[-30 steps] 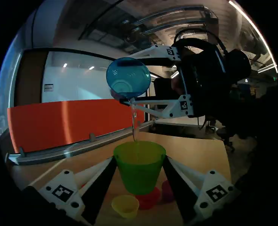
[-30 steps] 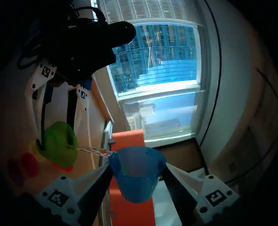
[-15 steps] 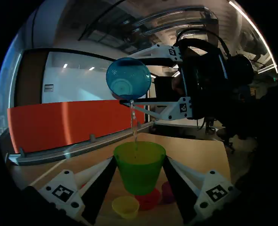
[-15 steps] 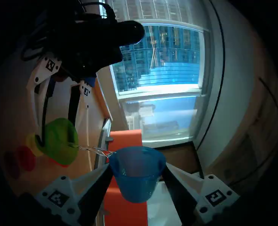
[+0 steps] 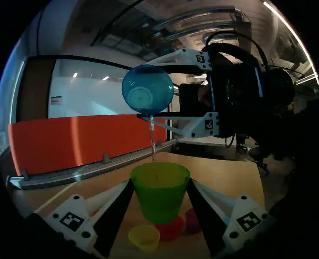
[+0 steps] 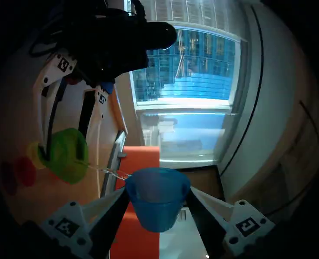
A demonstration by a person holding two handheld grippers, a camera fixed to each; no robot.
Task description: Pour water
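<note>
Tilted further, right tool [image 6: 157, 194] clamps blue cup [image 5: 147, 88] sideways, dribbling into upright green cup [image 5: 159, 196] left tool [image 5: 159, 187] clamps.

We find the upright cup [image 5: 160, 196] between the fingers of our left gripper [image 5: 160, 190], the tipped cup [image 5: 147, 89] in our right gripper [image 6: 158, 194] above and ahead of it, a water stream [image 5: 151, 138] falling between them, and small cups [image 5: 144, 236] on the table [image 5: 228, 172] beneath.

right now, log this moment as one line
pouring | right tongs: blue cup, tilted | left tongs: green cup, upright | water stream flowing
</note>
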